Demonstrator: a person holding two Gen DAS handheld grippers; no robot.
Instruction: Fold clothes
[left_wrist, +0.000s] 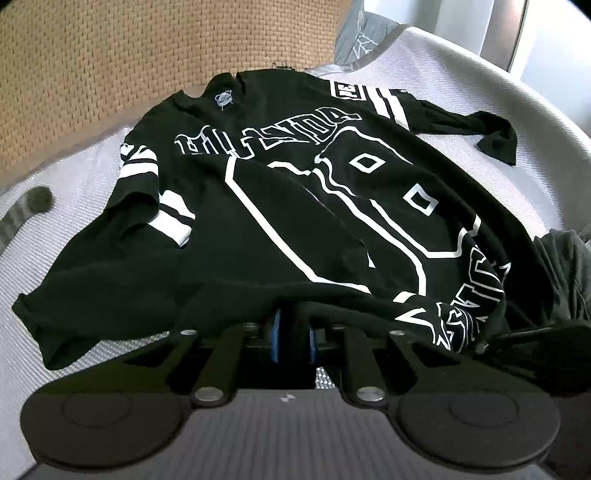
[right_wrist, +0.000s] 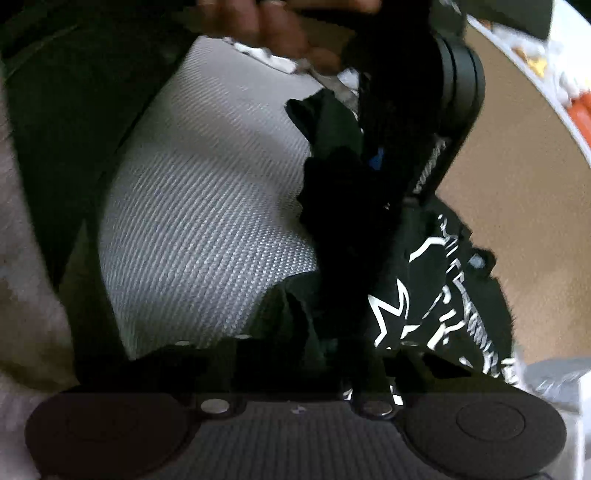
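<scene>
Left wrist view: a grey woven mat carries a black jersey with white lettering, spread print-up, collar toward the far edge and hem at the near edge. The left gripper has its blue pads closed on the hem's near edge. Right wrist view: the right gripper appears shut on the dark cloth bunched at its tips, though blur and shadow hide the pads. The person's hand holding the other gripper shows at the top.

Judged step: lifting the hem to fold toward the collar. Both grips should rise evenly, keeping the hem taut and square to the mat's edges. No container is visible.
</scene>
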